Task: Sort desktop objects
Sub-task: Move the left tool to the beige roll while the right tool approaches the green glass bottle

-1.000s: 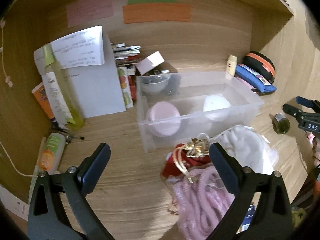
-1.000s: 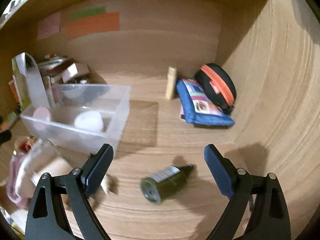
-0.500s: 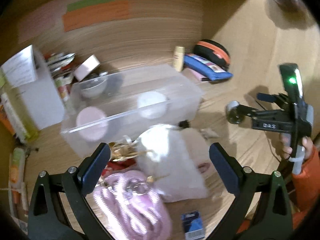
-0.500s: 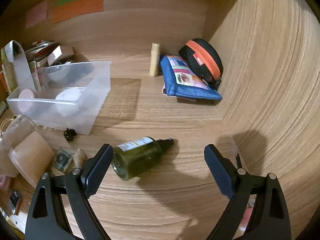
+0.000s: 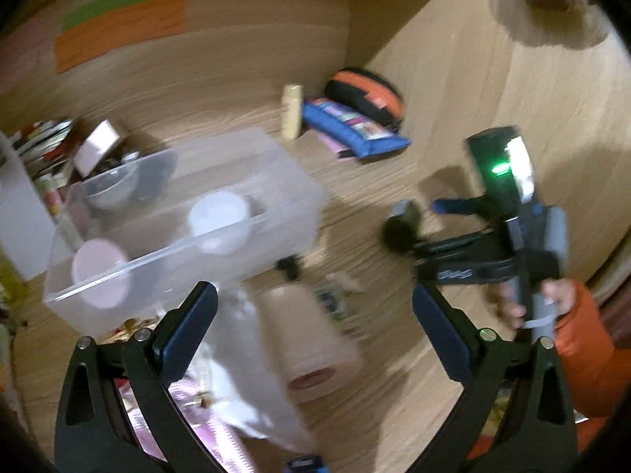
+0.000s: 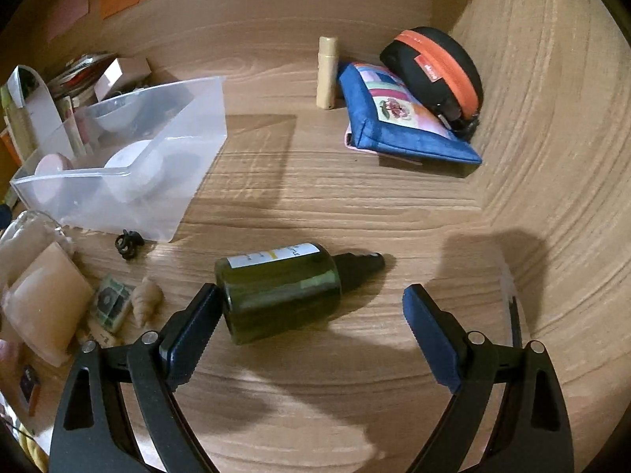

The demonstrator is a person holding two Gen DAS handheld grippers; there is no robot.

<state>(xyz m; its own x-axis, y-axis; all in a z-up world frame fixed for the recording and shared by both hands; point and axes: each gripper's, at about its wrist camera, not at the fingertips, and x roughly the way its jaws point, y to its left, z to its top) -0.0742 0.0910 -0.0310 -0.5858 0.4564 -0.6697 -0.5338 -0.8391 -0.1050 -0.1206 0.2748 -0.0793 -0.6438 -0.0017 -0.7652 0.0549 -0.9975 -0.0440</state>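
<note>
Right tool [image 6: 309, 315] spread wide over the dark green glass bottle [image 6: 278, 293], gripping nothing; sorting looks barely begun.

Bottle lies on the wooden surface [image 6: 355, 205]; clear plastic bin [image 6: 189, 126] at ten o'clock holds only round white and pink pieces. Left tool [image 5: 315, 325] open, empty, above unsorted clutter.

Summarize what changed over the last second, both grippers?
The right gripper came down onto the green bottle, which now lies between its open fingers, close to one pad but not gripped. The left gripper swung away from the pink cord toward the right gripper, open and empty. The bottle stayed on its side on the desk; the clear bin and blue pouch did not move.
</note>
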